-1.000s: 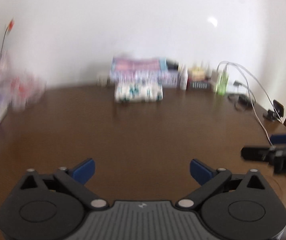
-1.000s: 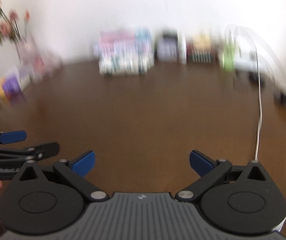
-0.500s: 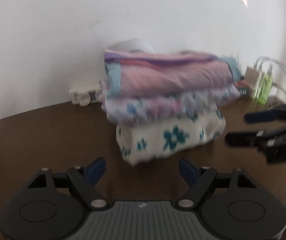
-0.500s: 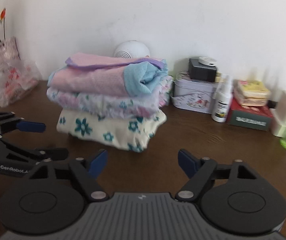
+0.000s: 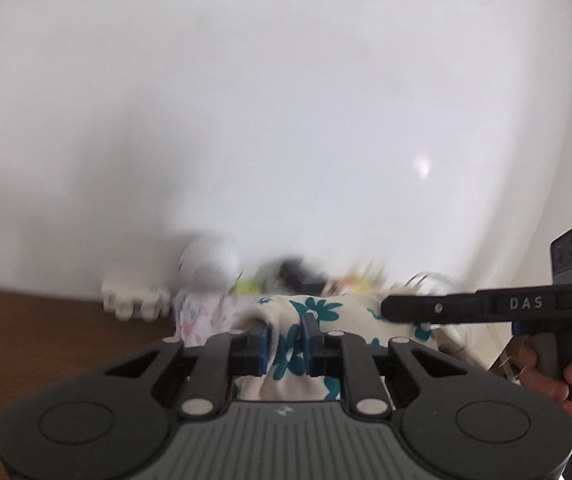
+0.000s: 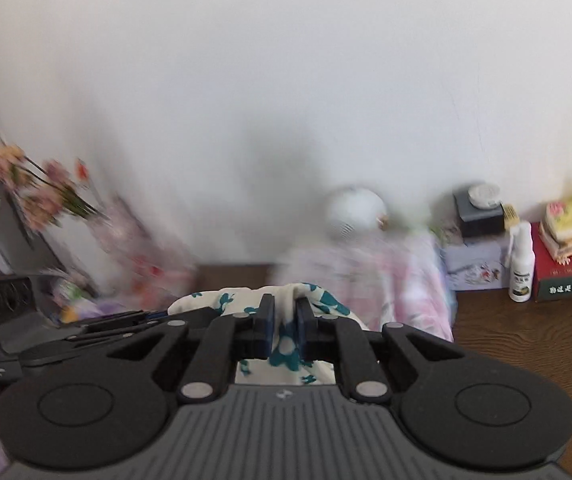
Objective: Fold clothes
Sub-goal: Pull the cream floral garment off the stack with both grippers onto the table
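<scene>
While its jaws have just been closing, the left gripper (image 5: 286, 338) pinches a fold of the cream floral garment (image 5: 325, 312), and the right gripper (image 6: 285, 330) pinches the same cloth (image 6: 286, 346), held above the brown table (image 6: 525, 340). Behind, pink folded clothes (image 6: 385, 276) are stacked; a patterned tin (image 6: 473, 268) stays lidded, contents hidden.

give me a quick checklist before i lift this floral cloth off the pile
1. Left hand-held gripper shut on the floral cloth: ok; its jaws have just been closing, cloth between them.
2. Right hand-held gripper shut on the same cloth: ok; likewise just closing on it.
3. Only one layer pinched: cannot tell.
4. Pink pile free of the grip: cannot tell, blurred.
5. Spray bottle upright, apart from the cloth: ok.
6. Table beside the pile bare: ok.
</scene>
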Demonstrator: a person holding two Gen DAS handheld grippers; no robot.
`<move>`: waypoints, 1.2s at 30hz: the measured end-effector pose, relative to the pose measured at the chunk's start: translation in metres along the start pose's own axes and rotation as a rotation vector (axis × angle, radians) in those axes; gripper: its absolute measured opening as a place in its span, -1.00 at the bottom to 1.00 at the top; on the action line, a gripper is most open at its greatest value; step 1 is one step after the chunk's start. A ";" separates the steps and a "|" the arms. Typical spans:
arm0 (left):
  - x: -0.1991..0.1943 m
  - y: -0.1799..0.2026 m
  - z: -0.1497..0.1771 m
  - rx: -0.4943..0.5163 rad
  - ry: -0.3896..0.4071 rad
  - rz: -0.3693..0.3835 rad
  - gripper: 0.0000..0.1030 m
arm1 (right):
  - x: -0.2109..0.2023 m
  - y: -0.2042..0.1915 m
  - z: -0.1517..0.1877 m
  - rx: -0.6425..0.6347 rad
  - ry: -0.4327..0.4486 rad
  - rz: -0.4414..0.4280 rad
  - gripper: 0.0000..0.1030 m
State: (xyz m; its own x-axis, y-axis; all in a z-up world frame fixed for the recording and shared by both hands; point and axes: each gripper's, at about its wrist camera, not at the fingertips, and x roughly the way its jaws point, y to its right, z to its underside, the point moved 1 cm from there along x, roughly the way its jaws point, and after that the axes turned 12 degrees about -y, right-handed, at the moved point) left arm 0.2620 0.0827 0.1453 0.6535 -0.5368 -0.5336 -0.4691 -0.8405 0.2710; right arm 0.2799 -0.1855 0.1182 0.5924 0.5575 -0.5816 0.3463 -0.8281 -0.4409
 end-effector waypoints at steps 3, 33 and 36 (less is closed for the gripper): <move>-0.067 0.042 0.007 0.045 0.057 -0.003 -0.72 | -0.060 -0.044 0.011 -0.035 0.010 -0.020 -0.80; -0.185 0.162 0.350 0.182 -0.243 -0.296 0.34 | -0.165 -0.146 0.386 -0.275 -0.042 0.335 0.11; -0.163 0.167 0.355 0.239 -0.276 -0.337 0.33 | -0.162 -0.156 0.399 -0.313 -0.077 0.327 0.11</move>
State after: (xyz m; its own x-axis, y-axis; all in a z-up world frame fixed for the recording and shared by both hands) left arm -0.1340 0.0562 -0.0068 0.6257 -0.1719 -0.7609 -0.4033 -0.9062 -0.1269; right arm -0.1602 -0.1233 0.0084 0.6553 0.2567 -0.7104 0.3602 -0.9329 -0.0048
